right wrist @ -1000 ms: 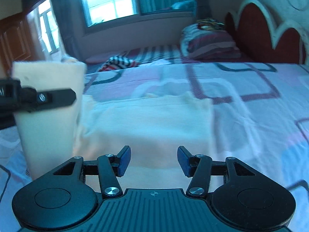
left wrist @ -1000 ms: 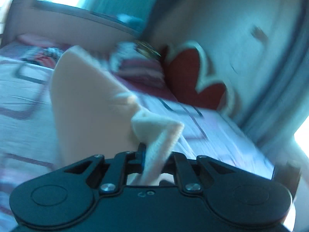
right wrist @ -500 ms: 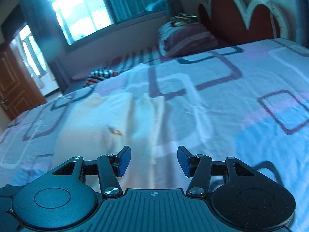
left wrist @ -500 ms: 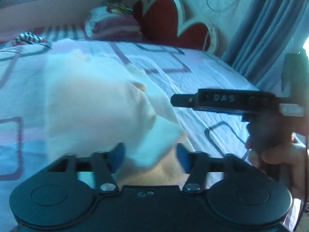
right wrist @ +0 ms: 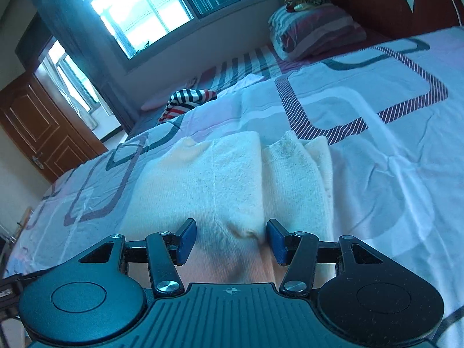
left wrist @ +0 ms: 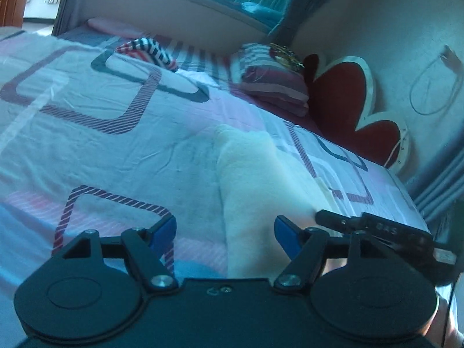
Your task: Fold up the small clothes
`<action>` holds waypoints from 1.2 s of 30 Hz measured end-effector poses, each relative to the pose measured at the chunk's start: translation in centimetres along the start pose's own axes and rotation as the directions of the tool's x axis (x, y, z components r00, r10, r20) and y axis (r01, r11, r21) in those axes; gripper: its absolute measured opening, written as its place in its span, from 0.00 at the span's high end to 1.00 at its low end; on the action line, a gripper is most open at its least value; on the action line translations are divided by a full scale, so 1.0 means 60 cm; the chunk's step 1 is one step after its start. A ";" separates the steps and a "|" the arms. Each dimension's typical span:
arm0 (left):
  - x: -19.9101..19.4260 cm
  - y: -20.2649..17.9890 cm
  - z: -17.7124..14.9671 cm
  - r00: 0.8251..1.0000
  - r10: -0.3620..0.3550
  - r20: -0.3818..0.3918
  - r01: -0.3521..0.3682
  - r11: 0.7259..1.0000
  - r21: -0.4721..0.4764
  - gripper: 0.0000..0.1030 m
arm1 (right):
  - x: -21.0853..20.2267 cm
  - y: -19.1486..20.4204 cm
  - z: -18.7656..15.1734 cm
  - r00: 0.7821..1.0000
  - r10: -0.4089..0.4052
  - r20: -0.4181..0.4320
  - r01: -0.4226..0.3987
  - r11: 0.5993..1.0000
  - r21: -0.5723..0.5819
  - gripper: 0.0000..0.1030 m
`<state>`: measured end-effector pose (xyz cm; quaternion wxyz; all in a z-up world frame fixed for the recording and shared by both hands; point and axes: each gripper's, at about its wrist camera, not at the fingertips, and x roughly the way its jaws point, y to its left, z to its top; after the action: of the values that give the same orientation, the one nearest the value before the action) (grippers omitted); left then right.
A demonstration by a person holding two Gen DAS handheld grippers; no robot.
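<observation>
The left gripper had just let go: a second earlier it was pinching a corner of the small cream knitted garment held up in the air, and its jaws had since opened and now stood spread wide, with the cloth lying on the bed beneath them and no pad pressing on it. The flap had been laid across, so I judged one fold done and the next still to come. The garment itself lay flat on the white bedsheet printed with purple and grey rounded squares, folded into a narrow strip with layered edges along one side. Farther right, the right gripper hovered low over the near end of that garment, its jaws partly apart as they had been a second before, straddling a small pucker in the knit without clamping it. A striped folded pillow sat well away by the red headboard.
</observation>
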<state>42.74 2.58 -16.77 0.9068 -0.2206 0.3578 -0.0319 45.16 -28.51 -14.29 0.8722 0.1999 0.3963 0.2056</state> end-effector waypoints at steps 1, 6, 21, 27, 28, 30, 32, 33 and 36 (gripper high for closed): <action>0.008 0.003 0.003 1.000 0.003 -0.002 -0.003 1.000 -0.006 0.31 | 0.003 -0.006 0.003 1.000 0.010 -0.004 -0.010 1.000 0.024 0.48; 0.038 0.007 0.010 1.000 0.006 -0.030 -0.007 1.000 -0.027 0.31 | 0.002 -0.003 0.010 0.999 0.036 -0.026 -0.035 0.998 0.044 0.80; 0.056 -0.071 -0.022 0.993 -0.063 -0.099 0.073 0.992 0.102 0.31 | -0.088 -0.020 -0.017 0.991 -0.117 0.065 0.121 0.990 -0.069 0.85; 0.076 -0.068 -0.043 0.985 -0.039 -0.170 0.057 0.993 0.106 0.31 | -0.085 -0.036 -0.019 0.994 -0.104 0.020 0.104 0.994 -0.017 0.76; 0.074 -0.068 -0.042 0.984 -0.039 -0.174 0.058 0.992 0.108 0.31 | -0.091 -0.038 -0.020 0.996 -0.091 0.013 0.091 0.996 -0.004 0.72; 0.070 -0.067 -0.041 0.982 -0.041 -0.183 0.061 0.992 0.106 0.31 | -0.109 -0.041 -0.026 0.996 -0.088 0.009 0.088 0.996 -0.009 0.59; 0.063 -0.065 -0.043 0.981 -0.042 -0.188 0.063 0.992 0.109 0.31 | -0.126 -0.043 -0.040 0.996 -0.093 -0.003 0.093 0.996 -0.015 0.58; 0.059 -0.065 -0.046 0.981 -0.041 -0.190 0.063 0.992 0.111 0.31 | -0.133 -0.045 -0.048 0.996 -0.090 -0.013 0.090 0.996 -0.013 0.58; 0.047 -0.064 -0.060 0.980 -0.037 -0.195 0.062 0.990 0.128 0.31 | -0.152 -0.048 -0.076 0.995 -0.093 -0.038 0.093 0.996 -0.013 0.59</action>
<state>42.80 -2.84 -19.28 0.8797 -0.1643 0.4350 -0.0994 36.73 -34.80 -12.98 0.8740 0.1723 0.4210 0.1708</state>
